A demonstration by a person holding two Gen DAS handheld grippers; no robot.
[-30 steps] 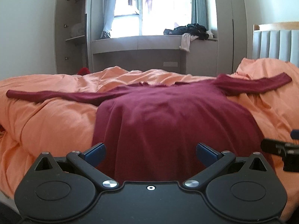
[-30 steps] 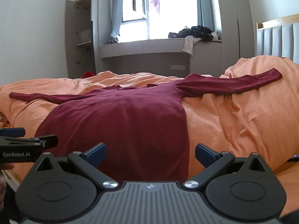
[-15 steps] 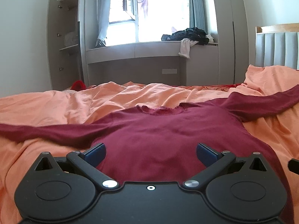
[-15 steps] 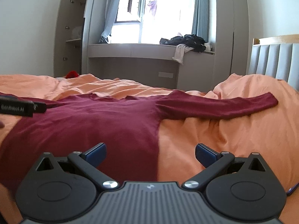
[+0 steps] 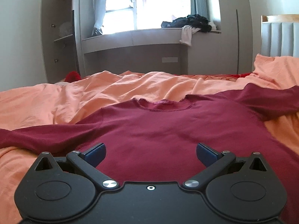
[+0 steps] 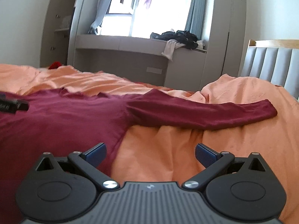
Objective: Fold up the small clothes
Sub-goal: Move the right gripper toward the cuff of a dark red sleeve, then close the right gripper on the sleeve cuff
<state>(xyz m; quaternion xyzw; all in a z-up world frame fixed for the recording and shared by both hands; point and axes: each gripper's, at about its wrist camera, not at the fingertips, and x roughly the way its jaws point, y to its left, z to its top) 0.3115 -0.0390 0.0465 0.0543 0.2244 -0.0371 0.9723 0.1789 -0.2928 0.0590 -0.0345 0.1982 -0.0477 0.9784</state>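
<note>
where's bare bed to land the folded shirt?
Bare blanket lies under the right sleeve, beside the shirt's side edge, just ahead of the open right tongs. More lies beyond the collar toward the window. The middle is taken by the shirt, under the open left tongs.

Shirt point(image 5: 168, 130) plain dark red; bedsheet point(image 5: 56, 100) plain orange; headboard point(image 6: 271, 61) grey, ribbed; gripper pads point(image 6: 205, 154) blue.

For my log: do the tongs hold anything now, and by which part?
Nothing is held: left tongs and right tongs are open above the maroon shirt.
</note>
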